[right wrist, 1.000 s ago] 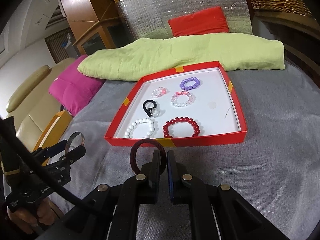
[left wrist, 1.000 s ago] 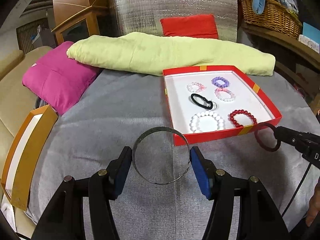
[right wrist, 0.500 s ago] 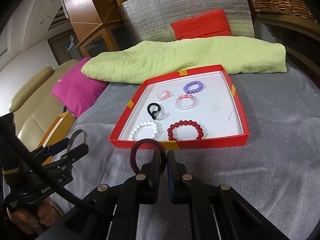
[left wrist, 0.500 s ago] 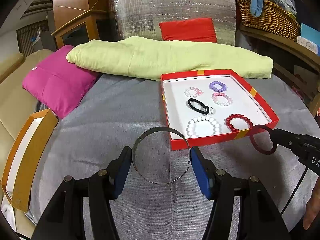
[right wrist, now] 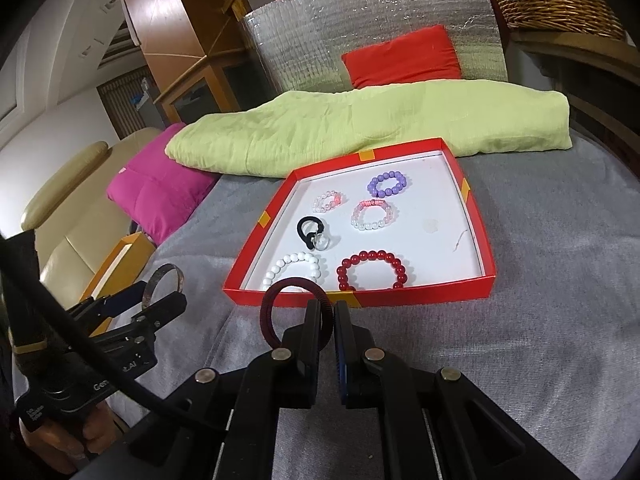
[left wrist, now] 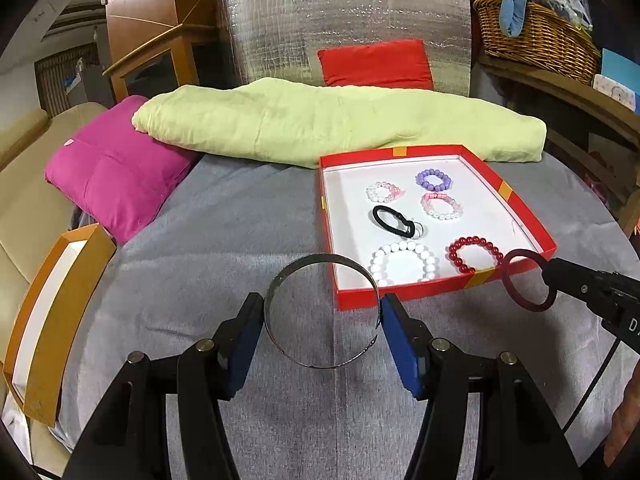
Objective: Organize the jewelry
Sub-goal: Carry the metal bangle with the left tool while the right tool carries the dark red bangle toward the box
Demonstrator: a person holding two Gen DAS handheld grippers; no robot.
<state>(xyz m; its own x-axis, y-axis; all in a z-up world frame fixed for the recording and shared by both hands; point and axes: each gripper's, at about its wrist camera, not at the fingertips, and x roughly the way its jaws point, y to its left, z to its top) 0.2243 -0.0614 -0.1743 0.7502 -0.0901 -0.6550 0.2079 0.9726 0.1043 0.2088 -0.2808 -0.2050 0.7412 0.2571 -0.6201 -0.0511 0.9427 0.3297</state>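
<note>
Thin dark metal bangle (left wrist: 322,312) clamped between left gripper (left wrist: 322,322) pads; dark red ring bracelet (right wrist: 294,312) pinched in closed right gripper (right wrist: 328,326) fingertips.

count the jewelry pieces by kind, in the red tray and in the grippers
beaded bracelets: 5, all in the red tray
black hair tie: 1, in the tray
dark red ring bangle: 1, held by the right gripper
metal cuff bangle: 1, held by the left gripper
total: 8

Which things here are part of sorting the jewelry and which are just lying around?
Part of the job: metal bangle in left gripper, dark red ring in right gripper, red tray, bead bracelets.

Lying around: green blanket, pink cushion, wicker basket, orange box.
</note>
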